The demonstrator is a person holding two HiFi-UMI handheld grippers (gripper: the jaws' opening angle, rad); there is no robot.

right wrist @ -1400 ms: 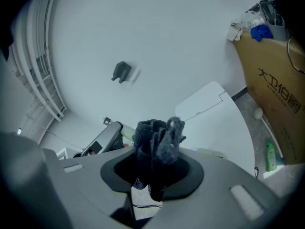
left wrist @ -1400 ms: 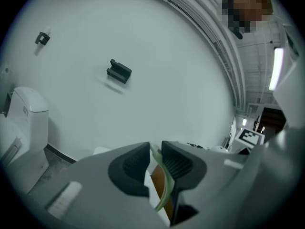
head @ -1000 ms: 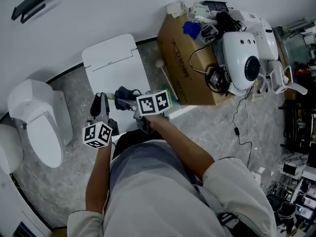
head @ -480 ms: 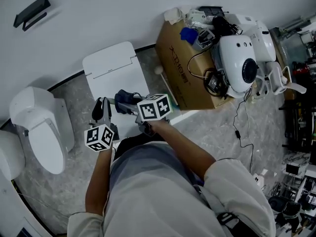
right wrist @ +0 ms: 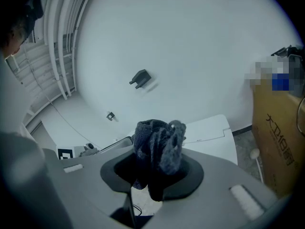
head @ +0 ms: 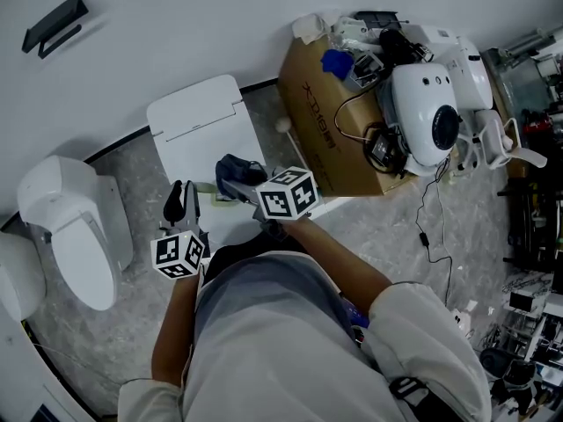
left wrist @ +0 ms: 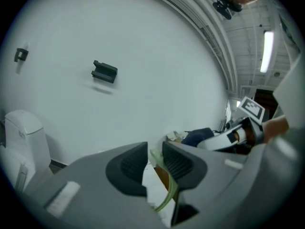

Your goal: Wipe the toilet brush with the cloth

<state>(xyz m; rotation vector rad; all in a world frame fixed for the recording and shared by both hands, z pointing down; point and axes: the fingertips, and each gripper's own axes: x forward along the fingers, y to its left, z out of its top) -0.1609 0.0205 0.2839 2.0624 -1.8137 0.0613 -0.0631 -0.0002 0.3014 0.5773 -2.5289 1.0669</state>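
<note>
The cloth (right wrist: 158, 144) is dark blue and bunched into a thick wad. It stands up out of the right gripper (right wrist: 151, 173), whose jaws are clamped on its lower part, so the loose folds rise above the jaw tips. Of the brush (left wrist: 170, 184) only a thin, pale-green strip shows. It curves through the narrow gap of the left gripper (left wrist: 153, 159), whose jaws are pressed nearly together on it, and runs back toward the gripper body. Its head cannot be made out. In the head view the cloth sits just to the right of the left jaws and a little beyond them, without touching them.

Compared with half a second ago, the right jaws and cloth have moved slightly farther from the left jaws. The left gripper has drawn back a little toward the person. Both grips are unchanged.

A plain white wall (head: 176, 25) rises beyond both jaws, above a grey marbled floor (head: 369, 227). A toilet (head: 75, 227) stands to the left of the left jaws. A flat white unit (head: 198, 117) lies just beyond both jaws. To the right of the right jaws is a cardboard box (head: 330, 121), with a white machine (head: 431, 104) past it. A small black bracket (head: 54, 11) is fixed high on the wall.
</note>
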